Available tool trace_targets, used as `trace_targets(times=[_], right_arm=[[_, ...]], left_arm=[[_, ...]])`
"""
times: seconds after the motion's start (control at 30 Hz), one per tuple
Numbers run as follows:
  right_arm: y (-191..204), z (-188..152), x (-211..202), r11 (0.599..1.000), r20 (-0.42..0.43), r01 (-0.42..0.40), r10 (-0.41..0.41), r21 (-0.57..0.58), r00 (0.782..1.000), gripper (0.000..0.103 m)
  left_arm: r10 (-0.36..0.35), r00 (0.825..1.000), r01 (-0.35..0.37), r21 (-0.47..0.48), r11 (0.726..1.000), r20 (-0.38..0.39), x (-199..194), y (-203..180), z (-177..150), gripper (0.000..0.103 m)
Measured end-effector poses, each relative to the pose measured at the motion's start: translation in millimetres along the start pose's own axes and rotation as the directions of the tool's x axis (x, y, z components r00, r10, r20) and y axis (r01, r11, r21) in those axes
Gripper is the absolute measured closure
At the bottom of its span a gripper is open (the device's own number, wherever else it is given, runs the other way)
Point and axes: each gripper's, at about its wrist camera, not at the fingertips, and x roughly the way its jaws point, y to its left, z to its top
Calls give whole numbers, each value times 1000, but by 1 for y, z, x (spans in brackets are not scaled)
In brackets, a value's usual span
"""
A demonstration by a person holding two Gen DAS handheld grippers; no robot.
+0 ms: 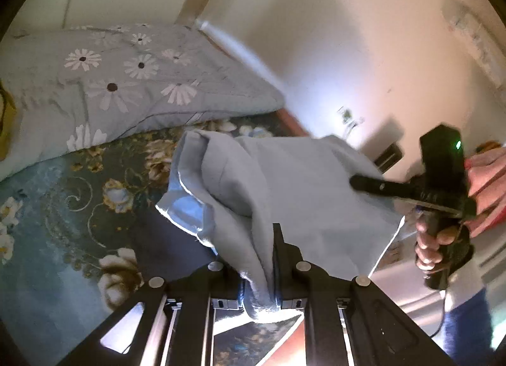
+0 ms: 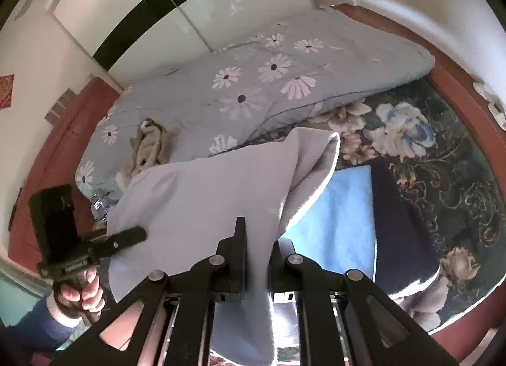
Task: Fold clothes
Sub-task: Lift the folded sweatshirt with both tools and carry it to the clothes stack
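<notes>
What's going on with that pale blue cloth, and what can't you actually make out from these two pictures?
Both grippers hold it up over the bed.
- What garment the pale blue cloth is: bunched, and cut off low in the right wrist view.
- Left gripper fingertips: cloth wraps them.
- Folded pile beneath: the cloth covers part.
- Small crumpled item on the duvet: too small.
- Wall socket: blurred.

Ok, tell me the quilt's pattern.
Grey-blue quilt with white daisies, clearest in the right wrist view.

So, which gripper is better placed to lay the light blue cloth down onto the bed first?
Probably the left gripper. It is shut on the light blue cloth directly over the floral bedsheet, while the right gripper holds the other end nearer the bed's edge.
</notes>
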Motion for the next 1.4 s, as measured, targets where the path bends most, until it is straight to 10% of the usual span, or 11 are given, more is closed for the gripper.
trace_targets(times=[0.63, 1.07, 1.4], right_arm=[[-71, -43, 69, 990, 1, 62, -63, 129, 998, 82], [-9, -14, 27, 959, 106, 272, -264, -77, 959, 63], [15, -18, 82, 938, 14, 301, -303, -174, 953, 62]], left_arm=[[101, 985, -95, 47, 994, -139, 42, 31, -45, 69], [178, 984, -179, 68, 981, 29, -11, 27, 1, 66], [226, 972, -208, 208, 956, -66, 48, -5, -22, 65]])
